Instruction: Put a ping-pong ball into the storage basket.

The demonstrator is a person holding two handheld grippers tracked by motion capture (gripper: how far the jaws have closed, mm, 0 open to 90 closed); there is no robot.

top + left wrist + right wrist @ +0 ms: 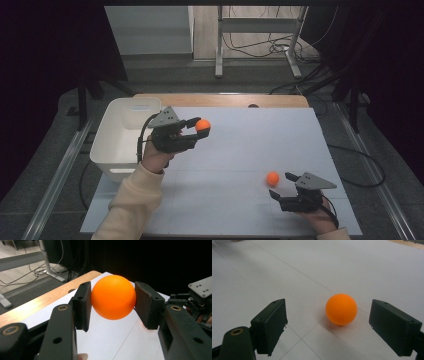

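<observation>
Table [240,150]: covered with a white sheet, so the small orange things are easy to see.
Bin [117,145]: set at the left edge of the table, near the left claw, perhaps so a ball can be dropped in.
Left claw [197,131]: closed on a ball and held up above the sheet, just beside the bin.
Right claw [283,186]: opened wide and kept low, pointed at the other ball, so it can be grabbed.
Held ball [113,297]: squeezed between both pads so it is not dropped.
Loose ball [341,309]: left resting on the sheet, between the open jaws but not touched.
</observation>
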